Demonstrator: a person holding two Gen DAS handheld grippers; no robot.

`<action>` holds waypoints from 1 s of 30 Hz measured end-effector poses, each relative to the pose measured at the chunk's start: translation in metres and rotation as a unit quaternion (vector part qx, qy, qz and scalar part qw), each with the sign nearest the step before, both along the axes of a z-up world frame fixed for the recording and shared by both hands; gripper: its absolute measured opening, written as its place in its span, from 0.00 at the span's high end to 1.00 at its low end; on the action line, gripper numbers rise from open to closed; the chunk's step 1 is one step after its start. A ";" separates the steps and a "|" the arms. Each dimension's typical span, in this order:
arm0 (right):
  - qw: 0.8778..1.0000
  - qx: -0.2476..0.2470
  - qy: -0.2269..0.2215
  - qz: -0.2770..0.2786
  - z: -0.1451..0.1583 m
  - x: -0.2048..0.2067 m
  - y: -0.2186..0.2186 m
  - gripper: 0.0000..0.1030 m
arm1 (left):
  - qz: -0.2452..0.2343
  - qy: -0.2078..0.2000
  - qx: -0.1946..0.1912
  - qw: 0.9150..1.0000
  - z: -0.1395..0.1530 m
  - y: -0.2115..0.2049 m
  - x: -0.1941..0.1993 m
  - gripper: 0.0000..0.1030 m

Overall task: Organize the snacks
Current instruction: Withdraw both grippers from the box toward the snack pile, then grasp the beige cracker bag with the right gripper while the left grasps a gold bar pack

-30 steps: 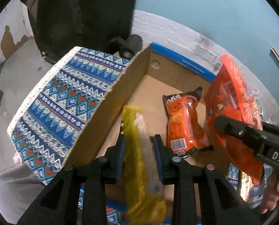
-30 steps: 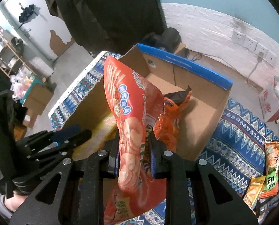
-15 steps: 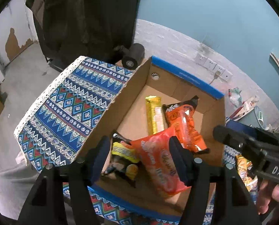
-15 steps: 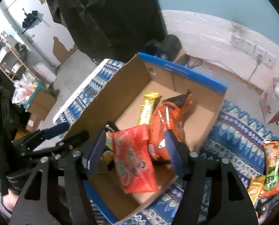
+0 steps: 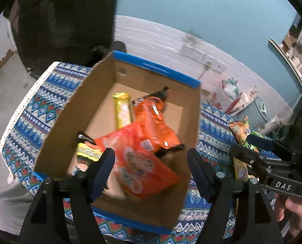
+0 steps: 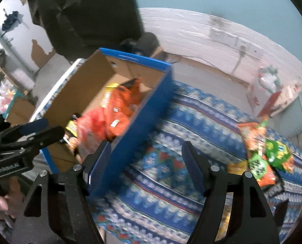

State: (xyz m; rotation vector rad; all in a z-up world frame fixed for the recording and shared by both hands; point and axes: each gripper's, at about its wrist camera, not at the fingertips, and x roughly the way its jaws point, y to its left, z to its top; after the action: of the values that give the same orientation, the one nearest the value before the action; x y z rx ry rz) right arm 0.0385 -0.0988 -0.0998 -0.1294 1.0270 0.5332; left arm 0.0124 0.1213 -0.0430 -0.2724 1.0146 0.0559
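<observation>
Snacks so far sit in the cardboard box at the left end of the bench: red-orange bag on top near the front wall, orange bag and yellow bar behind it, yellow-black packet in the front-left corner. Loose packets lie near the bench's right edge, likely next.

Left gripper: fingers just opened, wide, nothing between them, above the box.

Right gripper: fingers just opened, empty, over the patterned cloth beside the box's right wall.
</observation>
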 end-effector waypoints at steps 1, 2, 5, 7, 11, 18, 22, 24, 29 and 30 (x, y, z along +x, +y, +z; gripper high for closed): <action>1.000 -0.004 -0.003 -0.005 0.001 -0.001 -0.008 0.29 | -0.007 0.001 0.002 1.000 -0.001 -0.008 0.000 0.27; 1.000 -0.006 -0.004 -0.011 0.001 -0.002 -0.018 0.29 | -0.014 0.004 0.005 1.000 -0.002 -0.016 0.001 0.27; 1.000 -0.009 -0.004 -0.026 0.001 -0.005 -0.041 0.23 | -0.035 0.014 0.018 0.999 -0.005 -0.037 0.002 0.27; 0.999 -0.014 -0.002 -0.036 0.000 -0.007 -0.057 0.23 | -0.048 0.022 0.027 0.998 -0.007 -0.050 0.003 0.26; 0.998 -0.019 -0.002 -0.054 0.000 -0.013 -0.087 0.22 | -0.073 0.026 0.036 0.996 -0.010 -0.077 0.003 0.26; 0.996 -0.028 0.008 -0.079 -0.008 -0.020 -0.136 0.22 | -0.114 0.048 0.045 0.991 -0.019 -0.125 0.008 0.26; 0.995 -0.037 0.013 -0.093 -0.015 -0.023 -0.160 0.22 | -0.141 0.062 0.044 0.987 -0.026 -0.156 0.010 0.26; 0.994 -0.040 0.016 -0.099 -0.019 -0.024 -0.171 0.22 | -0.153 0.072 0.045 0.985 -0.031 -0.169 0.010 0.26; 0.992 -0.047 0.025 -0.115 -0.032 -0.025 -0.198 0.22 | -0.171 0.106 0.037 0.979 -0.052 -0.199 0.016 0.26; 0.992 -0.049 0.027 -0.117 -0.035 -0.026 -0.204 0.22 | -0.172 0.111 0.038 0.978 -0.055 -0.204 0.017 0.26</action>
State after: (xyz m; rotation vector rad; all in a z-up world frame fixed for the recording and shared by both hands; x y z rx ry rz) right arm 0.0129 -0.3025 -0.1347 -0.0811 1.1044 0.2744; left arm 0.0297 -0.0829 -0.0984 -0.0176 1.2672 -0.1931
